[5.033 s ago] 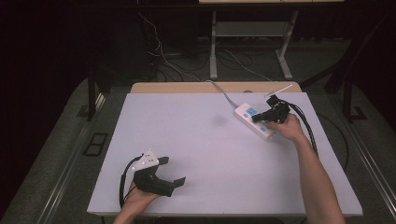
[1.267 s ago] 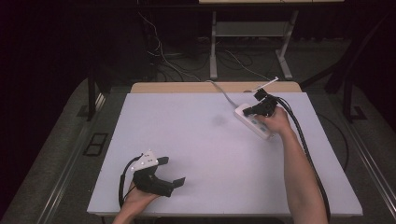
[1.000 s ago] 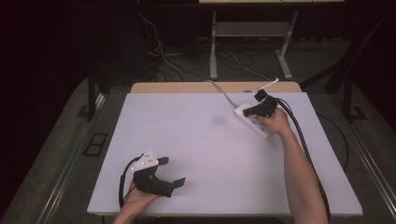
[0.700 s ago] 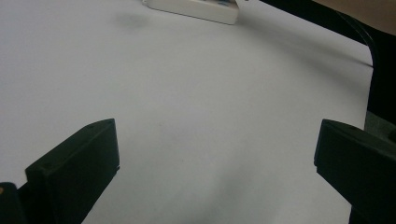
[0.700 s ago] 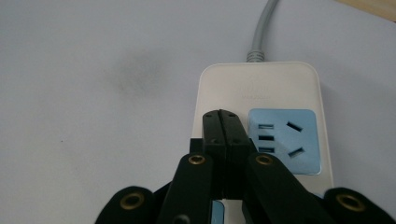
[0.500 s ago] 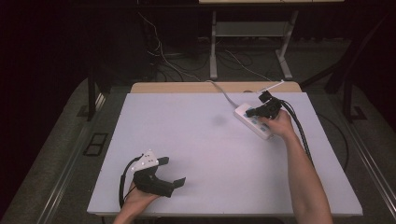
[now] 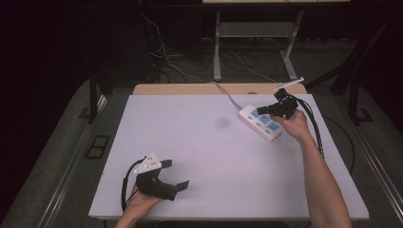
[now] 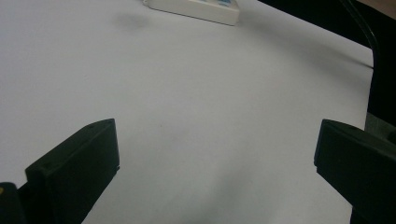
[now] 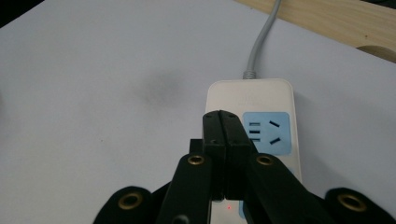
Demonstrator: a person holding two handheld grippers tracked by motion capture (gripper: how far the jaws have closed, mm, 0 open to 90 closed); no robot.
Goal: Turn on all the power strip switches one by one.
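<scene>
Since the earlier frame, the right gripper has drawn back a little over the one white power strip, its jaws pressed together and empty. The strip lies near the table's far right corner. The left gripper rests near the front edge, jaws spread wide, empty; much bare table lies between.

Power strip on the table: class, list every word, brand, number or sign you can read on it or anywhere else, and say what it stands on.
No text can be read.
power strip: a faint embossed mark near its cable end, too blurred to read.
power strip: socket slots on blue panels, with no lettering visible.
power strip: a small red light by the shut right gripper; no label beside it.
</scene>
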